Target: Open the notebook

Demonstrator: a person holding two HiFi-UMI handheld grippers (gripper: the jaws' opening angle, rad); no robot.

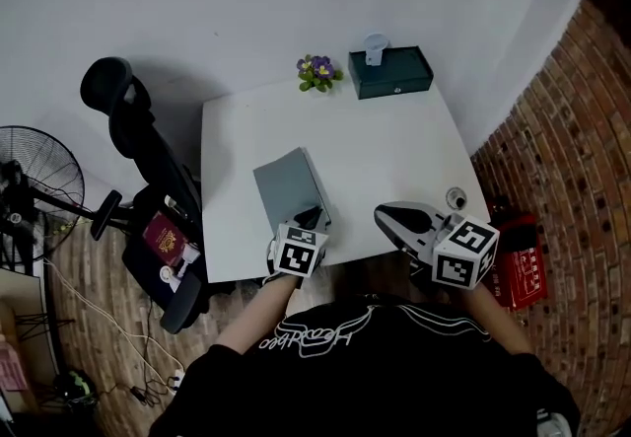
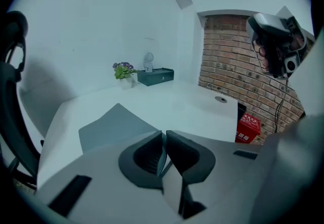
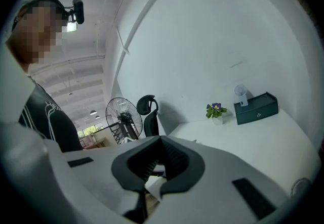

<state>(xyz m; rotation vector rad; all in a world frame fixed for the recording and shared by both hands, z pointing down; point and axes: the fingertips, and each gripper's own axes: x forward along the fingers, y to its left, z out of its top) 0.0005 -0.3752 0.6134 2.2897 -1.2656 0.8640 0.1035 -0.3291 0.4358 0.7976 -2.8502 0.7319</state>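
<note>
A grey notebook lies closed near the front edge of the white table. In the head view my left gripper is at the notebook's near right corner. In the left gripper view the jaws are pressed together on a thin sliver of the cover, and the notebook runs up to them. My right gripper hovers over the table's front edge to the right of the notebook. It is shut, with nothing between its jaws.
At the back of the table stand a small flower pot and a dark green box with a little white fan. A small round object lies near the right edge. An office chair and a standing fan are at left, a red box on the floor at right.
</note>
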